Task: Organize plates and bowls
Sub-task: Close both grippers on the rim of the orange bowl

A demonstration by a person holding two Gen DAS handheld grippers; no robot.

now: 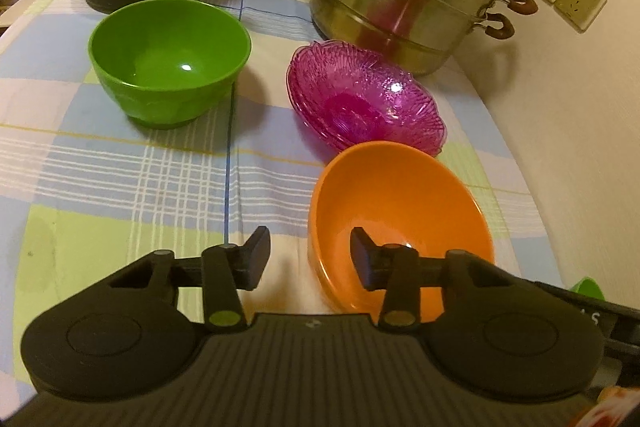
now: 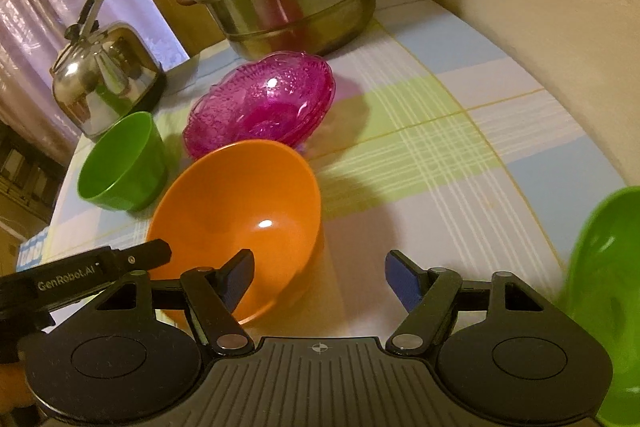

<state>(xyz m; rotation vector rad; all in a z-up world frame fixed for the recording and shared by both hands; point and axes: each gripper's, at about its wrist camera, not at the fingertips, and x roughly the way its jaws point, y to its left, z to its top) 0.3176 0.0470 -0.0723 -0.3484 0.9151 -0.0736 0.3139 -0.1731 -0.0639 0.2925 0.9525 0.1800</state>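
Left tongs (image 1: 310,259) stand part-open astride the orange bowl's (image 1: 400,219) near rim, pads not pressing it; right tongs (image 2: 320,277) gape empty over the checked bench (image 2: 440,155). Green bowl (image 1: 168,63), pink dishes (image 1: 364,99) and orange bowl sit empty.

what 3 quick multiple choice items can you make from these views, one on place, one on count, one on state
1. What stands right behind the orange bowl?
A. kettle
B. pink glass dishes
C. wall sockets

2. How many green bowls show in the right wrist view?
A. one
B. two
C. four

3. How is the left claw?
A. open astride the orange bowl's rim
C. clamped on a spoon
B. shut on the kettle

Key:
1 B, the pink glass dishes sit just past its far rim.
2 B, one green bowl by the kettle, another green bowl at the right edge.
3 A, its fingers stand apart, one inside the bowl.
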